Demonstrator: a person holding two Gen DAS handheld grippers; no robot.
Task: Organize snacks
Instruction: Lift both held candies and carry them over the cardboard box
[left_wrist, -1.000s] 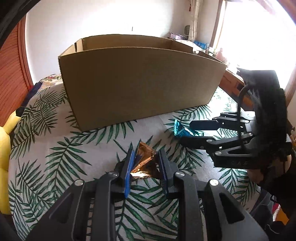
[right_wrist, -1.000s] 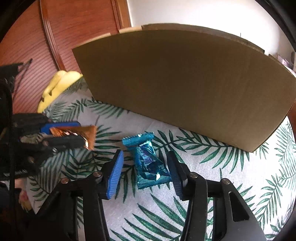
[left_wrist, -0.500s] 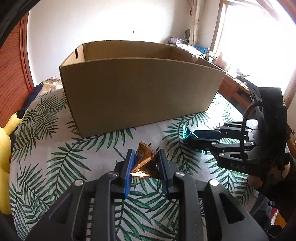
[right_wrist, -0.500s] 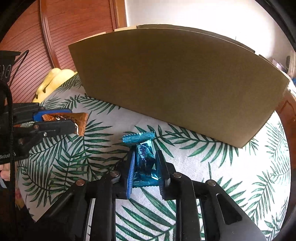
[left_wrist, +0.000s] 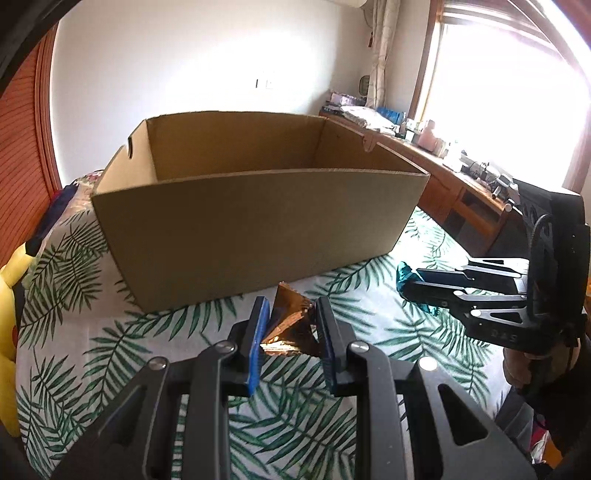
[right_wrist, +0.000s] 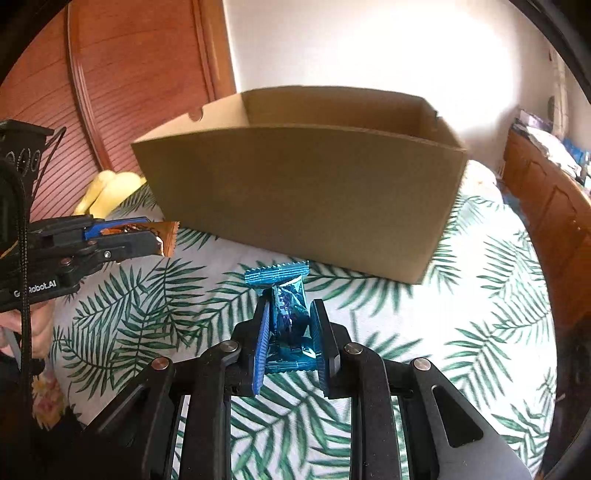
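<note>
My left gripper (left_wrist: 291, 314) is shut on a copper-brown foil snack (left_wrist: 290, 323) and holds it above the cloth, in front of the open cardboard box (left_wrist: 255, 229). My right gripper (right_wrist: 290, 317) is shut on a blue foil snack (right_wrist: 286, 310), also lifted, in front of the box (right_wrist: 303, 192). The right gripper shows at the right of the left wrist view (left_wrist: 413, 284) with the blue snack (left_wrist: 406, 275) at its tip. The left gripper shows at the left of the right wrist view (right_wrist: 155, 236) with the copper snack (right_wrist: 166, 236). The box's floor is hidden.
The box stands on a table covered by a white cloth with green palm leaves (left_wrist: 74, 332). A yellow plush (left_wrist: 11, 291) lies at the left edge. A wooden desk with clutter (left_wrist: 461, 181) runs along the window side. A wood-panelled door (right_wrist: 122, 92) is behind.
My right gripper closed on the blue snack and lifted it off the cloth. Both grippers have risen, so the box's inner walls now show over the near wall.
</note>
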